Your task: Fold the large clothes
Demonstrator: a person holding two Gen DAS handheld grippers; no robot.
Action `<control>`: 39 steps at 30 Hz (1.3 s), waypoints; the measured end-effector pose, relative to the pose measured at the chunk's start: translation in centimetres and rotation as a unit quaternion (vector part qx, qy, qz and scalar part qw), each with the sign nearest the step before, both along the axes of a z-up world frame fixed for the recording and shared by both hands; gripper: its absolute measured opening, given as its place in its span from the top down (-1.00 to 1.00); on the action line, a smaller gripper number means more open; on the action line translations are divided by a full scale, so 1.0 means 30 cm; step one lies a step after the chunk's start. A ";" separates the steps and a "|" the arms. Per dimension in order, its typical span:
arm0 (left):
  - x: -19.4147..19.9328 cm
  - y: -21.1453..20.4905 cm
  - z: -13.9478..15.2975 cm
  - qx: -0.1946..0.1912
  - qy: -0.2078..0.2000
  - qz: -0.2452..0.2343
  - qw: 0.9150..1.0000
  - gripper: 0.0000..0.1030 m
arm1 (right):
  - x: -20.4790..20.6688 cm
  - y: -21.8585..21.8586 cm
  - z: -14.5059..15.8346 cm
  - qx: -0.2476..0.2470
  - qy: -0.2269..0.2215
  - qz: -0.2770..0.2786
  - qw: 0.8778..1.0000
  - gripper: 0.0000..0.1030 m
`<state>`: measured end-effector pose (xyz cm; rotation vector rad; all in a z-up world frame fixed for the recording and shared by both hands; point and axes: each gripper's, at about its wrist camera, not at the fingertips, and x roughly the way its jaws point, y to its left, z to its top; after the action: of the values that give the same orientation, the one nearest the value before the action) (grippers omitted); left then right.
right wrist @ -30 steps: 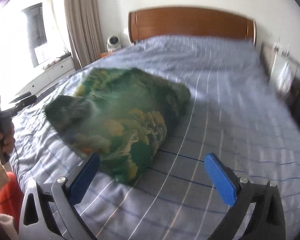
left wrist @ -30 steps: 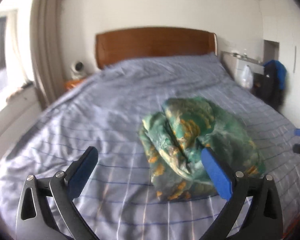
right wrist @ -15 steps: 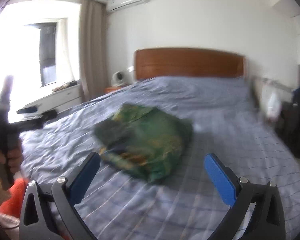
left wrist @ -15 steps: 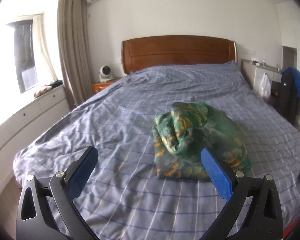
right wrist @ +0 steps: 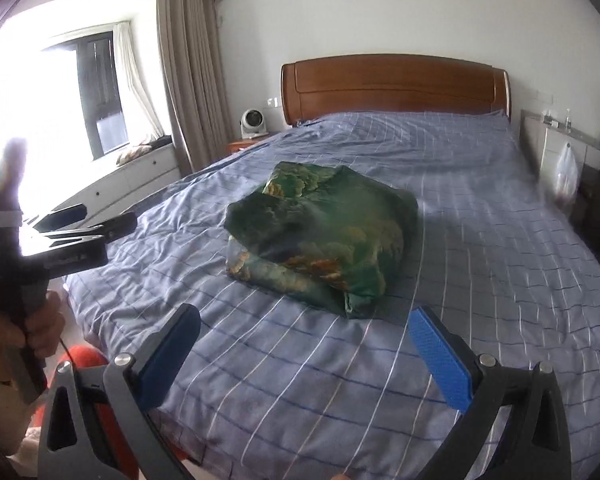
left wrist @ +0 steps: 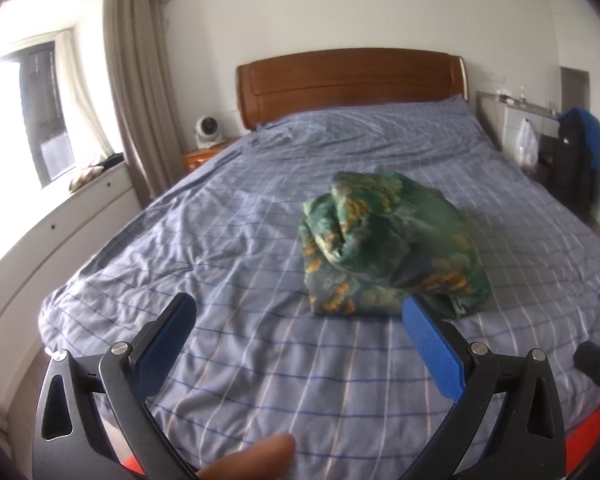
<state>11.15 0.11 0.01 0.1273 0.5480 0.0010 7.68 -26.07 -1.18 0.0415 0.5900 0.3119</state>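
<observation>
Above the near end of the bed, the left gripper (left wrist: 300,332) hangs with its 2 blue-padded fingers (left wrist: 432,344) spread wide, nothing between them. The right gripper (right wrist: 306,340) is likewise parted wide and holds nothing; its fingers (right wrist: 440,356) frame the striped cover. The left gripper also shows at the left edge of the right wrist view (right wrist: 76,224), held in a hand (right wrist: 28,328).

Beyond both pairs of fingers, apart from them, the green and orange patterned garment (left wrist: 388,244) lies as a folded bundle on the blue checked bedspread (left wrist: 220,240), around the middle of the bed. Farther back stands the wooden headboard (left wrist: 348,80), with a small white fan (left wrist: 207,130) on the nightstand at left.
</observation>
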 end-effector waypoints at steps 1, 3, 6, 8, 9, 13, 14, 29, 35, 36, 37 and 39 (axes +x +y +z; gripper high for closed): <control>-0.009 -0.005 -0.001 -0.002 0.005 -0.004 1.000 -1.00 | -0.007 0.001 0.000 0.005 0.006 0.005 1.000 -1.00; -0.026 -0.012 -0.003 -0.006 0.012 -0.011 1.000 -1.00 | -0.025 0.006 0.003 0.021 0.021 0.014 0.999 -1.00; -0.046 -0.025 -0.010 -0.010 0.028 -0.019 0.999 -1.00 | -0.044 0.027 -0.001 0.013 0.046 -0.010 0.999 -1.00; -0.057 -0.034 -0.018 -0.007 0.039 -0.021 0.999 -1.00 | -0.060 0.040 -0.001 -0.006 0.048 -0.031 0.998 -1.00; -0.060 -0.035 -0.021 -0.006 0.041 -0.021 0.999 -1.00 | -0.065 0.043 0.000 -0.008 0.048 -0.032 0.998 -1.00; -0.069 -0.025 -0.047 -0.017 0.060 -0.023 0.998 -1.00 | -0.070 0.042 0.002 -0.009 0.054 -0.050 0.997 -1.00; -0.069 -0.021 -0.053 -0.019 0.063 -0.022 0.998 -1.00 | -0.072 0.043 0.000 -0.015 0.051 -0.058 0.997 -1.00; -0.096 -0.022 -0.083 -0.014 0.086 -0.028 0.996 -1.00 | -0.061 0.098 0.005 -0.055 0.063 -0.066 0.994 -1.00; -0.101 -0.027 -0.080 0.009 0.092 -0.016 0.996 -1.00 | -0.066 0.115 0.010 -0.057 0.067 -0.062 0.994 -1.00; -0.099 -0.025 -0.079 0.006 0.095 -0.018 0.995 -1.00 | -0.066 0.117 0.009 -0.058 0.068 -0.061 0.994 -1.00; -0.098 -0.022 -0.078 0.002 0.099 -0.019 0.995 -1.00 | -0.066 0.119 0.009 -0.058 0.068 -0.060 0.994 -1.00; -0.098 -0.021 -0.075 0.001 0.100 -0.019 0.995 -1.00 | -0.068 0.123 0.010 -0.057 0.068 -0.060 0.994 -1.00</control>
<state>8.21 -0.51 -2.24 0.1396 0.7459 -0.0484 5.64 -22.37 -0.87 -0.0110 0.7368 0.1590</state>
